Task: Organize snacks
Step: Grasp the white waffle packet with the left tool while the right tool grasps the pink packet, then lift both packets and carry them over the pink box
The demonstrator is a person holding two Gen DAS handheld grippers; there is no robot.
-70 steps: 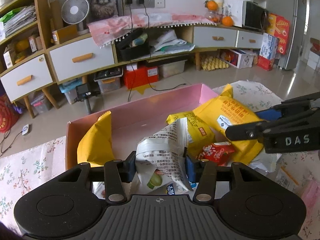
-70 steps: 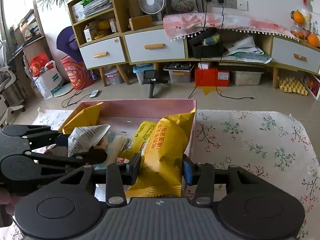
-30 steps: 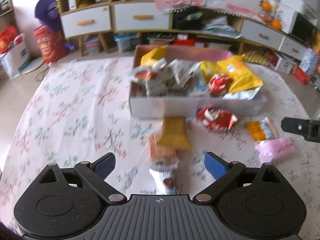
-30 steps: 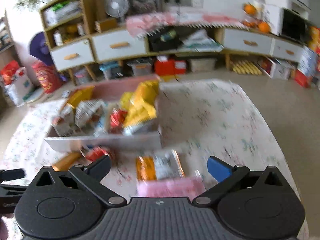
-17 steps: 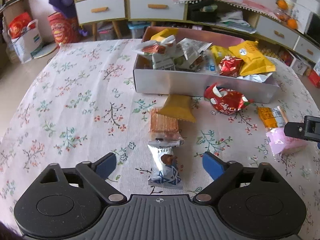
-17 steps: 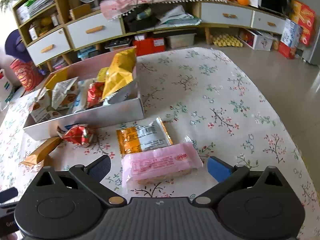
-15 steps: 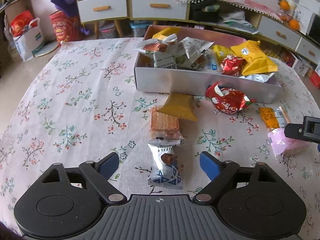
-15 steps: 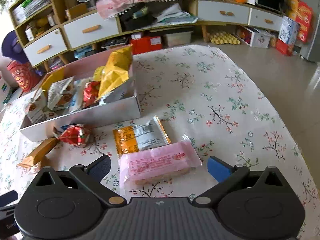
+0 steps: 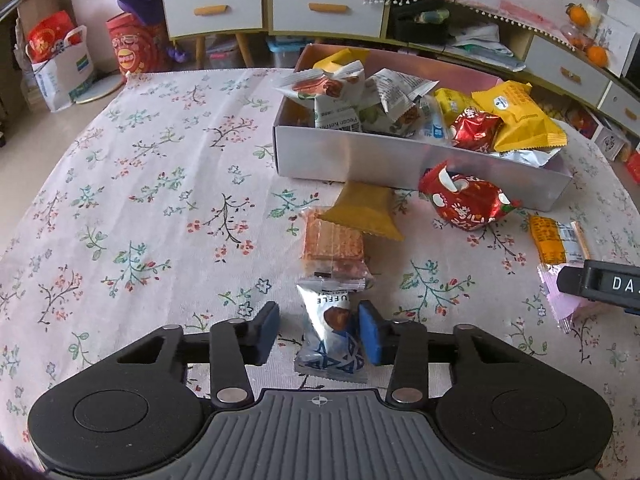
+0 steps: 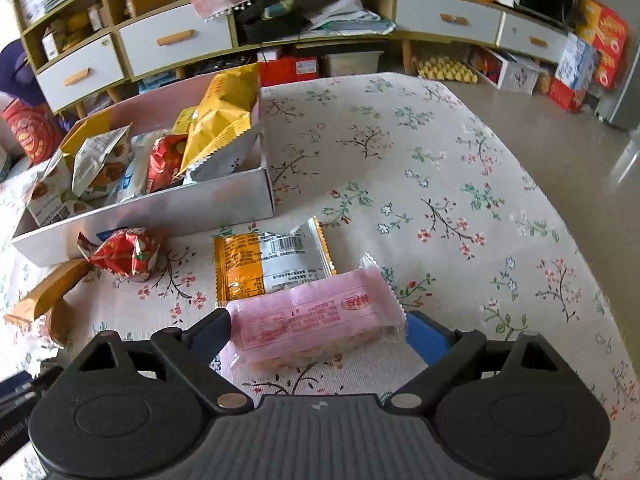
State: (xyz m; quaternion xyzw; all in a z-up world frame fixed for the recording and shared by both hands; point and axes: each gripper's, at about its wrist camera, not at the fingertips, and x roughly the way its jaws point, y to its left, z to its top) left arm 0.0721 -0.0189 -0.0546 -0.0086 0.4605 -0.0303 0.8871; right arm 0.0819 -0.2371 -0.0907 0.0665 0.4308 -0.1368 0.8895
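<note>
In the left wrist view, the left claw (image 9: 319,332) was seen low in the frame, its fingers part-closed around a silver and blue snack packet (image 9: 331,336) lying on the floral-clothed desk (image 9: 140,208); the right pad was seen touching the packet, while a gap remained beside the left pad. Just above that packet a clear-wrapped wafer pack (image 9: 333,245) was found, overlapped at its top by a flat yellow packet (image 9: 366,210). A red foil bag (image 9: 466,197) was seen right of centre, against the front wall of the silver box (image 9: 360,158), which was piled with snacks in the upper middle of the frame. In the right wrist view, the right claw (image 10: 318,334) was spread wide at either end of a pink packet (image 10: 314,314) resting on the desk, the pads close to its ends, though contact could not be told. An orange and white packet (image 10: 272,260) lay just above it.
</note>
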